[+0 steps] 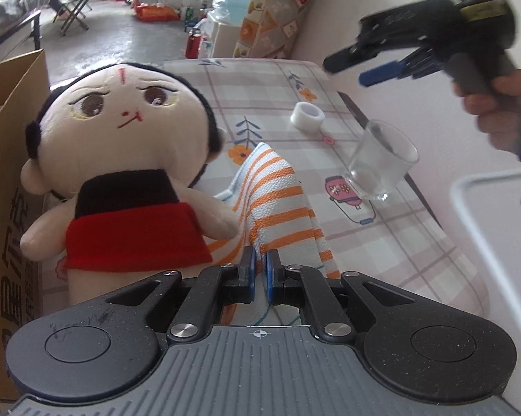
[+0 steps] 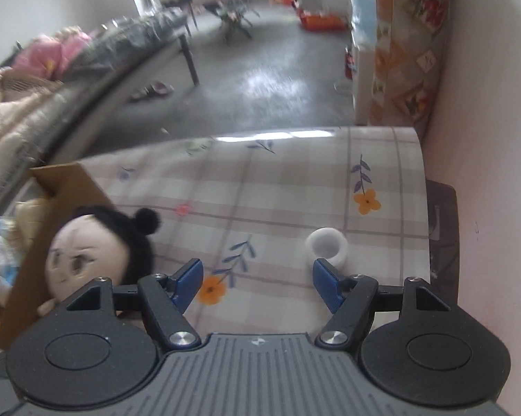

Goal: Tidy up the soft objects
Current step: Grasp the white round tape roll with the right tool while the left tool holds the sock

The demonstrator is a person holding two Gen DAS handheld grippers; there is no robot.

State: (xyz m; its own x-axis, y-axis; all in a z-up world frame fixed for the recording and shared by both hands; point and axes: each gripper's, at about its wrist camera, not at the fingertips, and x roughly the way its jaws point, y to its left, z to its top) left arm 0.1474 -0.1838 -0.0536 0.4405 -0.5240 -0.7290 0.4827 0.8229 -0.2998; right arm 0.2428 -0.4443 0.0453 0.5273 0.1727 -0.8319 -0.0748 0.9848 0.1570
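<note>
Striped towel (image 1: 278, 204) pinched in left gripper (image 1: 259, 274) (beside doll (image 1: 121, 159)); right gripper (image 2: 257, 282) agape, empty.

Clear glass cup (image 1: 382, 161) tipped on flowery checked cloth (image 1: 382, 242), white tape roll (image 1: 307, 114) nr it, brown cardboard box (image 1: 7, 208) at left, red bottle (image 1: 193, 43) on grey floor
</note>
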